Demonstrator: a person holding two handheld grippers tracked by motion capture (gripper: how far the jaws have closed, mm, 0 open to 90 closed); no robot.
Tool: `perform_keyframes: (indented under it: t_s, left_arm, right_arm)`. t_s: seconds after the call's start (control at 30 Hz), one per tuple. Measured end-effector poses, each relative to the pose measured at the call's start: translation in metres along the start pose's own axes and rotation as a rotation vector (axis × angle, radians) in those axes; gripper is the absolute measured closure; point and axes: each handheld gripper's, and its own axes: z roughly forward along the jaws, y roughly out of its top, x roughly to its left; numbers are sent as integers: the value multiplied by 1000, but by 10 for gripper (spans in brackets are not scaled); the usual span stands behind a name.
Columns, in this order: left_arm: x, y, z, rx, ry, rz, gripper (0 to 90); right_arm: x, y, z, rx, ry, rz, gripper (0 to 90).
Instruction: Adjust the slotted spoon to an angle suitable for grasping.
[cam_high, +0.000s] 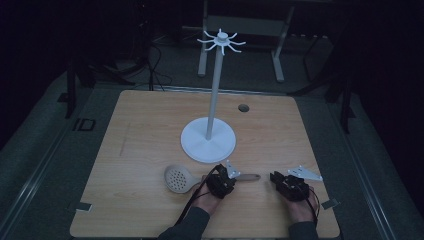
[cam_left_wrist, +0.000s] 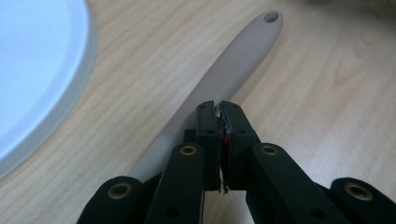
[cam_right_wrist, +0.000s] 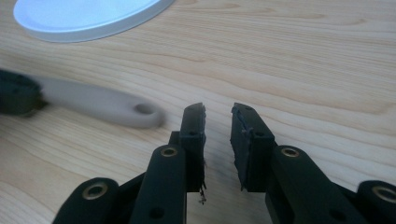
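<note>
A beige skimmer spoon (cam_high: 176, 178) lies near the table's front edge, its perforated bowl to the left and its handle (cam_left_wrist: 233, 65) running right. My left gripper (cam_high: 224, 176) sits over the middle of that handle. In the left gripper view its jaws (cam_left_wrist: 218, 106) are pressed together and the handle passes beneath them, not between them. My right gripper (cam_high: 276, 177) rests further right, just past the handle's holed end (cam_right_wrist: 140, 112). Its jaws (cam_right_wrist: 218, 112) stand apart with bare wood between them.
A white stand with a round base (cam_high: 208, 140), a tall pole and hooked arms at the top rises just behind the spoon. A small round hole (cam_high: 243, 107) sits in the wooden table top towards the back. Dark floor surrounds the table.
</note>
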Motion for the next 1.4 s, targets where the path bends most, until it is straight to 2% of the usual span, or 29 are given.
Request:
perform_keyframes:
  t_s: [0.07,0.1,0.17,0.2,0.23,0.37,0.47,0.67,0.73,0.77,0.87,0.97,1.07,1.17,1.23,1.37,1.4]
  left_arm:
    - [3,0,-5,-13,10,-7,858]
    - [10,-1,-13,-32,15,-24,853]
    - [10,-1,-13,-32,15,-24,852]
    - [21,-1,-26,-67,28,-56,851]
    - [24,-1,-30,-81,34,-67,851]
    - [38,0,-47,-130,51,-93,838]
    - [47,0,-58,-160,63,-103,827]
    - [62,0,-75,-186,91,-110,814]
    - [65,-1,-79,-188,95,-109,807]
    - [66,-2,-81,-188,99,-104,800]
    - [70,-2,-85,-191,104,-95,791]
    - [72,-1,-86,-195,105,-103,784]
    - [72,2,-85,-195,102,-90,772]
    - [71,4,-85,-199,103,-79,755]
    - [72,6,-87,-200,103,-76,746]
    - [75,8,-92,-205,112,-69,730]
    - [77,9,-93,-207,112,-68,726]
  right_arm:
    - [5,1,3,5,3,-5,755]
    - [8,2,5,18,3,-4,767]
    - [10,3,5,23,0,6,767]
    - [12,3,6,28,-4,20,789]
    - [13,4,6,34,-8,29,795]
    - [16,3,11,57,-7,49,801]
    - [20,5,17,61,-11,38,801]
    - [28,10,29,75,-23,41,887]
    - [29,11,30,77,-23,44,895]
    - [29,13,33,78,-12,61,897]
    - [33,16,38,77,-9,52,898]
    - [39,19,45,70,2,64,898]
    - [51,23,52,71,10,34,897]
    - [61,25,56,76,39,-9,887]
    - [65,25,56,77,42,-23,847]
    - [59,24,54,54,69,6,780]
    - [57,24,52,48,63,6,773]
